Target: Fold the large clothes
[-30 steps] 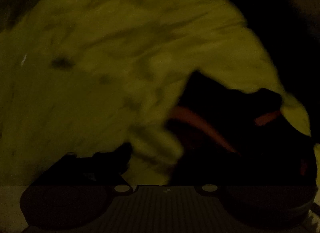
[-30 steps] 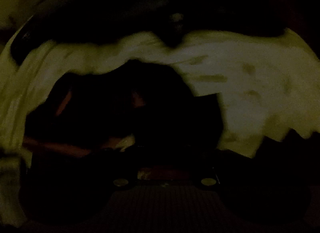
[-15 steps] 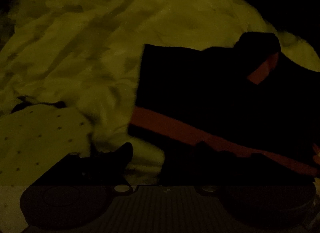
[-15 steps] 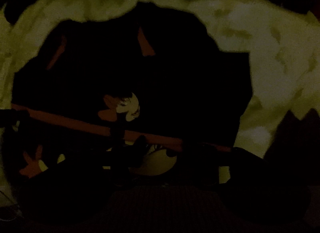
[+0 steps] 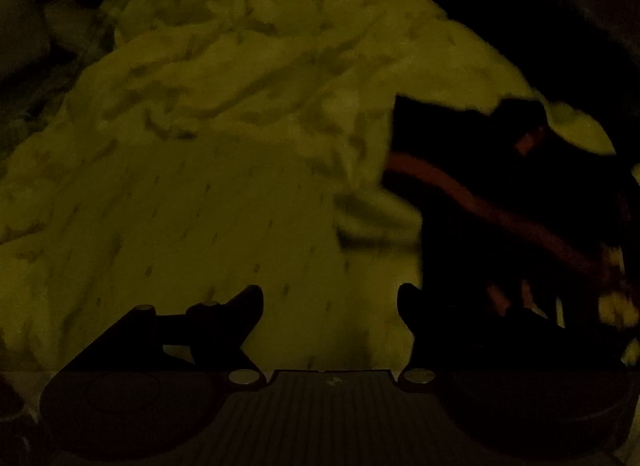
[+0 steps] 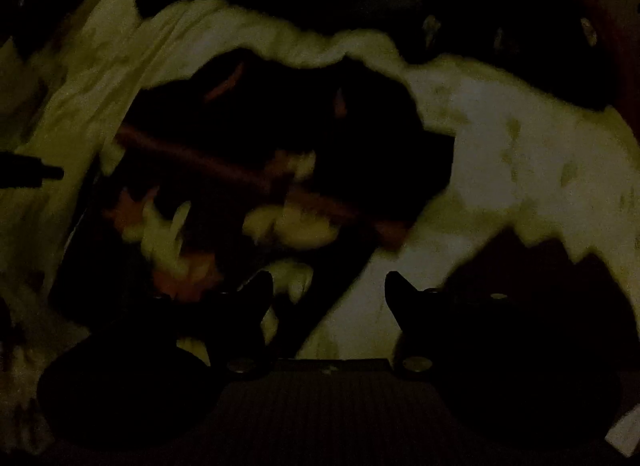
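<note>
**Left wrist view: both claws free, dark garment lying on the bed**

Left wrist view shows the left claw with its jaws standing apart and nothing between them but pale, dotted bedding. The dark garment, crossed by a reddish stripe, lies to its right on that bedding, apart from the fingers.

From the right wrist, the right claw has jaws opening; a strip of the dark garment runs behind the gap, but no pad presses on it. The garment sits bunched rather than flat, printed patches showing, which suggests a fold has just been laid down and let go.

Rumpled bedding surrounds it, and a dark heap lies beyond. Dim light and blur hide the garment's edges, making the next grasp hard to place.
</note>
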The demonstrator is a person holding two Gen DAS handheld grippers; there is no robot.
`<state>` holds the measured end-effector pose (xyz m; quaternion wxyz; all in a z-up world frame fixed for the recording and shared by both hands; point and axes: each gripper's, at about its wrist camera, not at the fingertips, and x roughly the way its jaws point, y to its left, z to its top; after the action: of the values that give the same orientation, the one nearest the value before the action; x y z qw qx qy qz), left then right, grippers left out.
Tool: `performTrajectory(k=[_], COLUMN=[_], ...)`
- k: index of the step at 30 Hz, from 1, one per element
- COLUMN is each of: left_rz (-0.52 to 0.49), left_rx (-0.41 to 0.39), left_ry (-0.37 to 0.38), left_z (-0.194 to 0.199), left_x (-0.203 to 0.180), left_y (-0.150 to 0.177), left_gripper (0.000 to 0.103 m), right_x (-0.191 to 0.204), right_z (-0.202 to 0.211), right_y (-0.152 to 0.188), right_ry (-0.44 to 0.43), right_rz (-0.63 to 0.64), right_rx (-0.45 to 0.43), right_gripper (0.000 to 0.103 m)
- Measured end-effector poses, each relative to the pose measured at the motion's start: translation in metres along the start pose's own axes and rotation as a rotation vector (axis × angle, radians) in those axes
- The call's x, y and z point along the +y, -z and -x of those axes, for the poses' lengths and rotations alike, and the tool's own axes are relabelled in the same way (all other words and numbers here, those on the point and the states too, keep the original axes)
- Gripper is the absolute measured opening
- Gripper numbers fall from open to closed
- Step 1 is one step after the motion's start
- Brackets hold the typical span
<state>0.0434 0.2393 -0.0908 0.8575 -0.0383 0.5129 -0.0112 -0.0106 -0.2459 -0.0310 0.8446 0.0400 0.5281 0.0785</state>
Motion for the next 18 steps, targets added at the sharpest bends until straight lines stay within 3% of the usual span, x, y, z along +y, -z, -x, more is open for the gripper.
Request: performTrajectory(k=[8,14,18], left_rz=[-0.141,-0.210,-0.200], left_rx=[0.058,0.117,0.172], left_ry=[0.128,0.166,0.156], left_z=[0.014,0.010,-0.004], left_x=[-0.014,-0.036,-0.038], left_y=[0.065,0.100,0.112], left_gripper=[0.103,0.103,0.103], right_x=[0.031,0.041,0.037], right_z=[-0.023,-0.040,-0.043], right_y=[0.076,0.104,0.110], right_ry=[-0.150,-0.226,-0.256], right_rz=[-0.111,-0.208,-0.217], right_rx=[0.144,0.214,0.220], right_gripper=[0.068,0.067,0.053])
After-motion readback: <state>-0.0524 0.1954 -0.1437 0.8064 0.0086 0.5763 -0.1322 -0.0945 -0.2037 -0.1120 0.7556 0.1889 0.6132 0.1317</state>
